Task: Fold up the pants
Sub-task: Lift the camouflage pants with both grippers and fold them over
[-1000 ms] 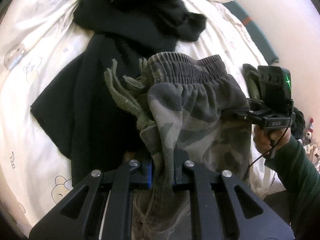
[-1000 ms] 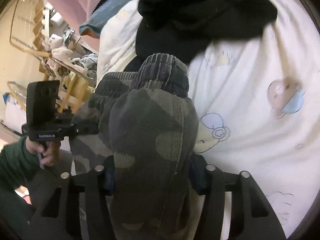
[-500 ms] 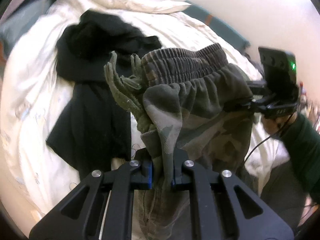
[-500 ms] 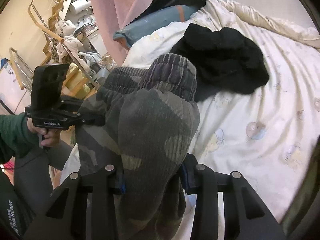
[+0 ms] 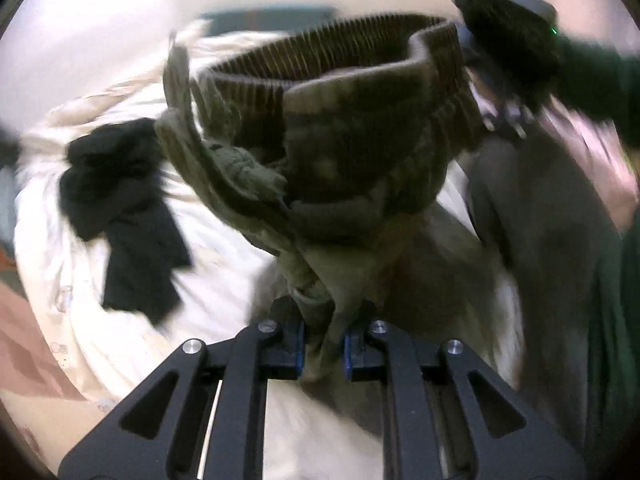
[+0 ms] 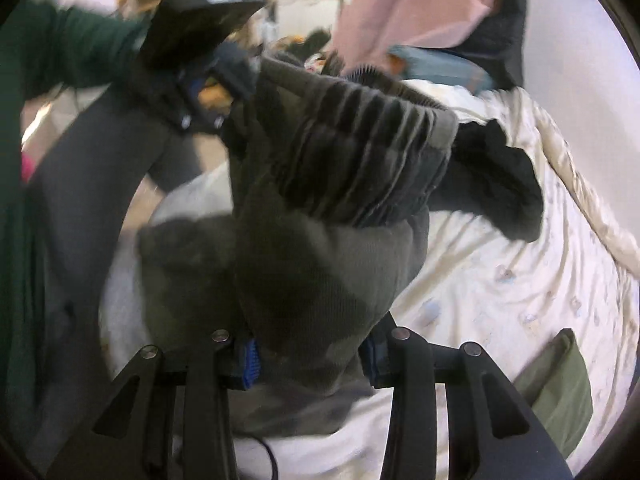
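stage: pants point(image 5: 360, 168) lifted over bed point(image 5: 224, 300), unfolded | left claw point(image 5: 323, 354) clamps waistband bunch | right claw point(image 6: 311, 360), lately narrowing, grips thick fabric | left: lay flat, fold

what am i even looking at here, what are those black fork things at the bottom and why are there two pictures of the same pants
Each picture comes from a small wide-angle camera mounted on a hand-held gripper, looking forward along its two black fingers. Those are the "forks". A person holds one gripper in each hand, so there are two views of one scene.

In the left-hand view, the left gripper is shut on a bunched edge of the camouflage pants. In the right-hand view, the right gripper is clamped on a thicker wad of the same pants. Its jaws closed a little further during the last second.

Each view also shows the other gripper, held by an arm in a green sleeve. The pants hang between the two above a bed with a white quilt. A black garment lies on it. Everything is blurred by motion.
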Demonstrator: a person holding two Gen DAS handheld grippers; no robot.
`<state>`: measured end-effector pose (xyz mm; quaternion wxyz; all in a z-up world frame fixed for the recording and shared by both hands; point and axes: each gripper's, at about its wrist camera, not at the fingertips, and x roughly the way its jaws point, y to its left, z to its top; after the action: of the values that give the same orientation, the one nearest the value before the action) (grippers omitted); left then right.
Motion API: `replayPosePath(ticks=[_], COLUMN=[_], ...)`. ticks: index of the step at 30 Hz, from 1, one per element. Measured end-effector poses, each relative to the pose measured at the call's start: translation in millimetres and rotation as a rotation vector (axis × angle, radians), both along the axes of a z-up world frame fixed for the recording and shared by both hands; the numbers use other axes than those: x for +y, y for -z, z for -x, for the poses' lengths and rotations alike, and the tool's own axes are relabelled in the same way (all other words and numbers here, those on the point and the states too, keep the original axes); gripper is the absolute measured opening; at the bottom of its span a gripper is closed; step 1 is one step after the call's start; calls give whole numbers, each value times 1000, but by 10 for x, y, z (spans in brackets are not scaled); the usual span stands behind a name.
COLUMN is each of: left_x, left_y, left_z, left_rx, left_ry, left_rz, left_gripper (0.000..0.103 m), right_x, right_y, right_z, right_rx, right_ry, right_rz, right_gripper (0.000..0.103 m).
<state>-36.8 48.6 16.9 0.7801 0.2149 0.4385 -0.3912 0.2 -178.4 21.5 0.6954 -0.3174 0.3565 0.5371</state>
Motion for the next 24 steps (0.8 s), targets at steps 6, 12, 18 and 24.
replayPosePath(ticks=[6,12,18,24], left_x=[-130,198,248,42], left_y=[678,365,306,1160], left_z=[566,416,-187,-233], left_rx=[384,360,461,631], left_ry=[107,-109,-633,-866], left_rz=[-251,-141,307,188], left_gripper=[28,56,65,49], right_x=[-39,-279,-308,-16], right_y=[642,483,297,1220], right_z=[884,913,55,-439], right_rx=[60,210,366,650], right_ry=[-106,-70,429,797], right_rz=[245,269,-104,-95], right_gripper=[61,66,66,53])
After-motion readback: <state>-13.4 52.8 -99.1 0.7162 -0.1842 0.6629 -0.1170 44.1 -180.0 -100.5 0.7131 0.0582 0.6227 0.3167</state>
